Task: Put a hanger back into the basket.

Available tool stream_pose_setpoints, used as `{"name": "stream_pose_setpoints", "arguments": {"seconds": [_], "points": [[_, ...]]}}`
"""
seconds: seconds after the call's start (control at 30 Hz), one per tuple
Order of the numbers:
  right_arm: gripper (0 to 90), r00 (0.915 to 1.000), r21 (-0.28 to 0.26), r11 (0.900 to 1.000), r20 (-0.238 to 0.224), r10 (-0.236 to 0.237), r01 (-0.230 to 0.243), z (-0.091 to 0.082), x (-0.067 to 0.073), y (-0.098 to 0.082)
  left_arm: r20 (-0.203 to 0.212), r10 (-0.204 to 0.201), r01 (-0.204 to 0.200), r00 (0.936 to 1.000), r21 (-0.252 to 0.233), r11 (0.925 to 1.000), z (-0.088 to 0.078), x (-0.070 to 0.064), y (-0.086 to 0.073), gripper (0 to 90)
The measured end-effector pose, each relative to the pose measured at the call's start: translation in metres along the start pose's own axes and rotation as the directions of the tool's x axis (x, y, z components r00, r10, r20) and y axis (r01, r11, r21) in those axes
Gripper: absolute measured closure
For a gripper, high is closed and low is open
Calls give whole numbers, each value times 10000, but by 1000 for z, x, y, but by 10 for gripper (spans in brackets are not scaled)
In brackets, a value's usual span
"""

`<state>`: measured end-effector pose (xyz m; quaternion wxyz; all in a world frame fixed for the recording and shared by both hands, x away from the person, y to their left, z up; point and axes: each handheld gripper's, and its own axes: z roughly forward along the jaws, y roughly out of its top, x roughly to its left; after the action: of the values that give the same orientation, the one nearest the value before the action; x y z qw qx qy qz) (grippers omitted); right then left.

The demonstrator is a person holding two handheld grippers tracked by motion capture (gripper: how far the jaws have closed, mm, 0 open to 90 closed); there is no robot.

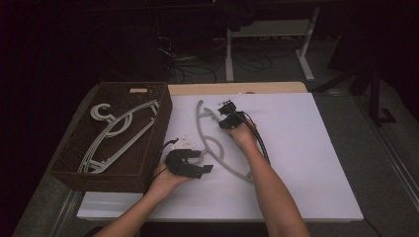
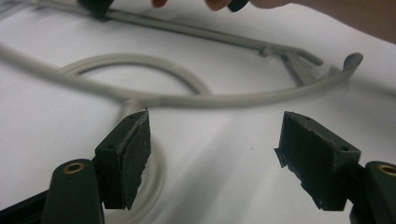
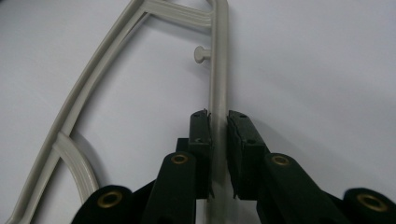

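A grey plastic hanger [image 1: 199,129] lies flat on the white tabletop [image 1: 306,163], hook end toward the near side. My right gripper [image 1: 228,118] sits over its far end. In the right gripper view the jaws [image 3: 218,128] are closed on the hanger's straight bar [image 3: 218,70], pads pressing both sides just below a small peg [image 3: 201,53]. My left gripper [image 1: 195,168] hovers low by the hook. In the left gripper view it [image 2: 212,154] stands open, nothing between its pads; the curved hook [image 2: 156,172] passes under one jaw and the hanger's arm [image 2: 187,99] runs across ahead.
A dark wicker basket [image 1: 163,133] stands at the table's left, close beside my left hand, with several grey hangers [image 1: 116,131] in it. Bare white surface stretches to the right of my right forearm. Desk legs and cables fill the dark floor beyond the far edge.
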<state>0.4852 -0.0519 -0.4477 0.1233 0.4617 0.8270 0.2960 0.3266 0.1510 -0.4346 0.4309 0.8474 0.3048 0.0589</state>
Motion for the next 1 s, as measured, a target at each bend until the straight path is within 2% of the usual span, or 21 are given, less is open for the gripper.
{"name": "stream_pose_setpoints", "arguments": {"seconds": [0.2,0.37,0.47,0.57,0.67,0.73,0.9,1.0], "points": [[799,9973,29,9994,642,355,-358,-15,-26,-15,17,18,-18,10000,11,10000,1,-1,0,255],[799,9892,-12,9963,1194,855,-860,-29,-50,-31,38,45,-45,10000,54,10000,2,-2,0,256],[787,9860,-115,9935,1224,1135,-1129,-36,-61,-39,49,43,-43,10000,55,10000,2,-3,0,256],[725,9888,-409,9920,846,1226,-1195,-46,-66,-45,47,50,-50,10000,36,10000,2,-2,0,256],[753,9919,-658,9924,659,1086,-1043,-64,-69,-51,43,40,-41,10000,30,10000,2,-1,0,256],[793,9945,-639,9948,636,834,-793,-76,-71,-58,42,13,-13,10000,13,10000,1,-1,0,256],[869,9980,-304,9992,574,269,-252,-101,-72,-84,45,2,-2,10000,-14,10000,1,-2,0,257],[889,9993,-194,9998,361,-29,36,-113,-72,-101,49,66,-66,10000,34,10000,2,-1,1,257]]}}
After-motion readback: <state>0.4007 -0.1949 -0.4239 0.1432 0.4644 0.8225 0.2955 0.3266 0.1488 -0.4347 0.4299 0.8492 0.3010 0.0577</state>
